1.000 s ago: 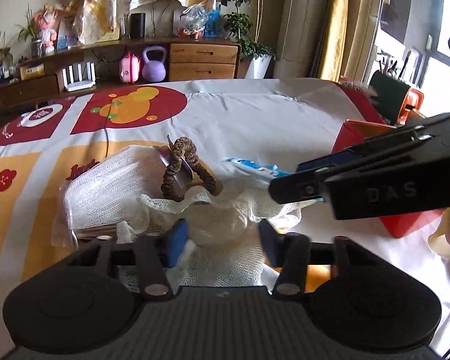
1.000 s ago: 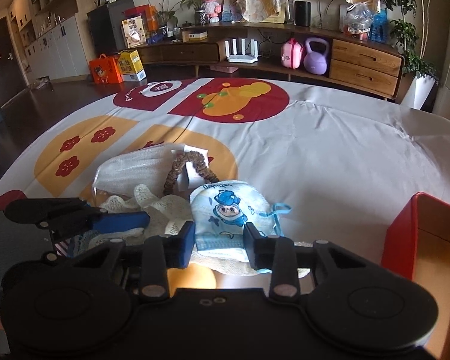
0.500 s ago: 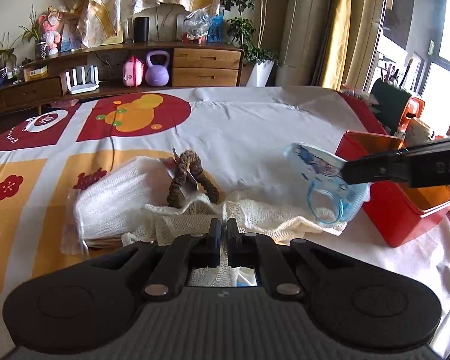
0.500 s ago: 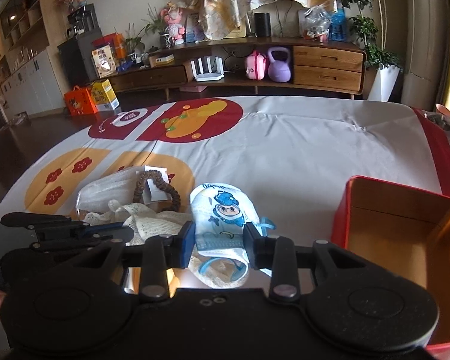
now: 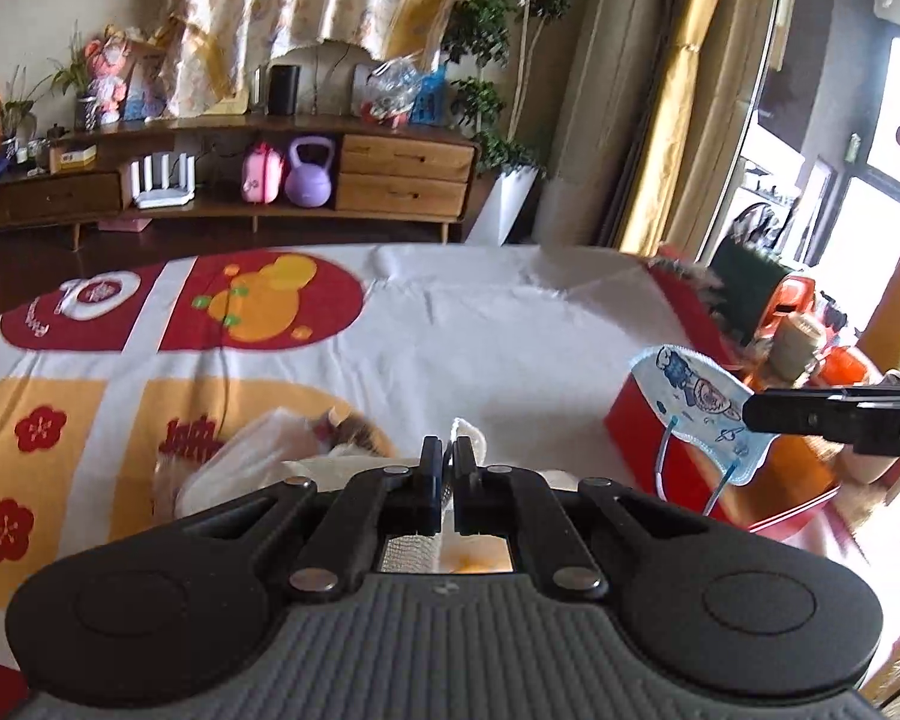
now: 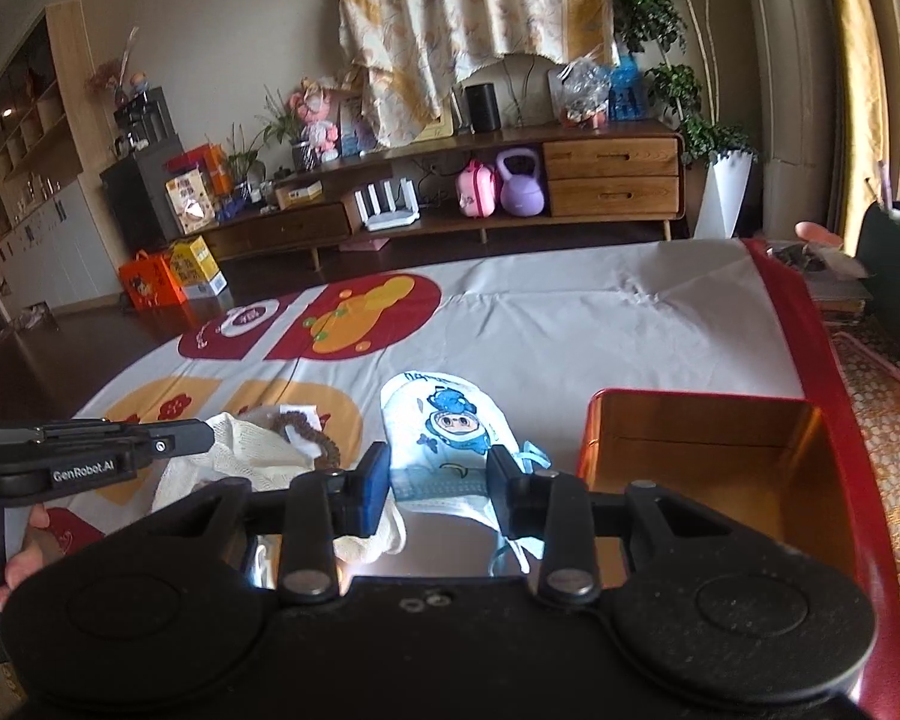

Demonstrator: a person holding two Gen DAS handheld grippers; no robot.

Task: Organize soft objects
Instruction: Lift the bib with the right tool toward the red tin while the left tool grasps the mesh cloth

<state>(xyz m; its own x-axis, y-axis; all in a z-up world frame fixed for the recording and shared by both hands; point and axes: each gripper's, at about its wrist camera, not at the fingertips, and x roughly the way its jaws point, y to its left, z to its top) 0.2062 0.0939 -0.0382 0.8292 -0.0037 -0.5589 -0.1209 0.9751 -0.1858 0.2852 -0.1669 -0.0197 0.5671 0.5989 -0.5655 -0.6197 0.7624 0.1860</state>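
Change since earlier: both grippers have risen from the table; the mask that lay on the cloth pile now hangs in the air by the red box, and the mesh cloth has come up with the left gripper.

Left wrist view
- left gripper (image 5: pixel 448 468): lower centre of the frame, jaws pressed together on a strip of white mesh cloth (image 5: pixel 467 437) that pokes up just above the tips.
- cloth bundle (image 5: pixel 252 459): left of centre, a pale wrapped bundle lying on the tablecloth (image 5: pixel 498 324), partly hidden behind the gripper body; a brown scrunchie (image 5: pixel 360 429) shows at its upper right edge.
- child's face mask (image 5: pixel 693 405): right of centre, white-blue with cartoon print, held in the black tips of the right gripper (image 5: pixel 756 414) entering from the right edge; its ear loops dangle downward.
- red box (image 5: pixel 690 468): lower right, directly behind and below the hanging mask.

Right wrist view
- right gripper (image 6: pixel 438 480): lower centre, jaws clamped on the mask's (image 6: pixel 447 426) lower edge; the mask spans the gap between the blue pads.
- red box (image 6: pixel 708 456): right of centre, open top, orange inside, just beside the mask.
- left gripper (image 6: pixel 201 441): entering from the left edge, tips against the mesh cloth (image 6: pixel 252 450), which is bunched at lower left.
- scrunchie (image 6: pixel 312 429): just behind the cloth, with a white tag.
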